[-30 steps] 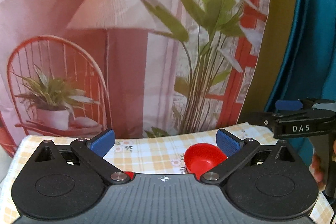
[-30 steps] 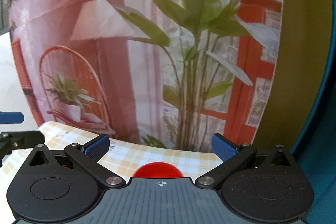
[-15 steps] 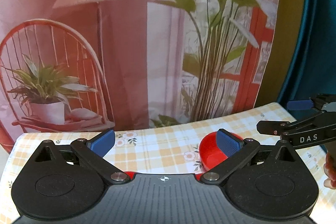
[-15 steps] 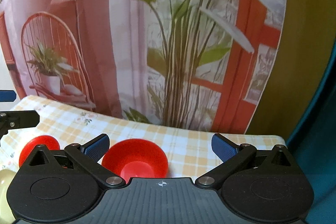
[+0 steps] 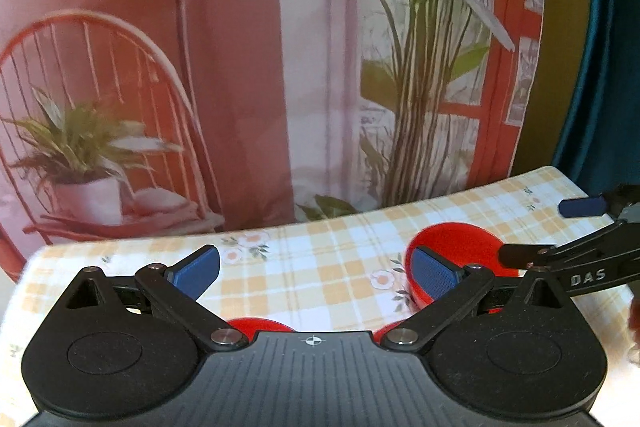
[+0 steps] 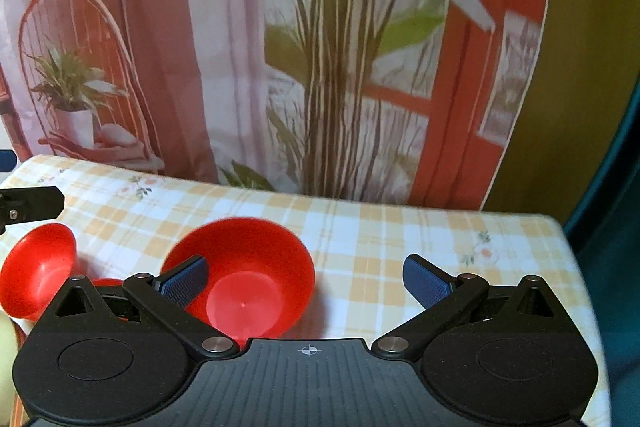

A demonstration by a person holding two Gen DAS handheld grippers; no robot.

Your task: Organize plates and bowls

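Note:
A red bowl (image 6: 248,283) sits upright on the checked tablecloth (image 6: 400,239); it also shows in the left wrist view (image 5: 460,247), behind my left gripper's right finger. A second red bowl (image 6: 38,271) stands tilted at the far left. Another red piece (image 5: 260,325) peeks out under my left gripper. My left gripper (image 5: 316,267) is open and empty above the cloth. My right gripper (image 6: 306,281) is open and empty, its left finger over the red bowl's near rim; its arm shows in the left wrist view (image 5: 576,259).
A printed backdrop (image 6: 320,47) with a plant and chair hangs right behind the table's far edge. A pale cream object (image 6: 6,359) shows at the left border. A teal surface (image 6: 616,227) lies beyond the table's right edge.
Both grippers have tilted down and moved forward: more tablecloth shows, and the red bowls have come into fuller view. Both grippers stay open.

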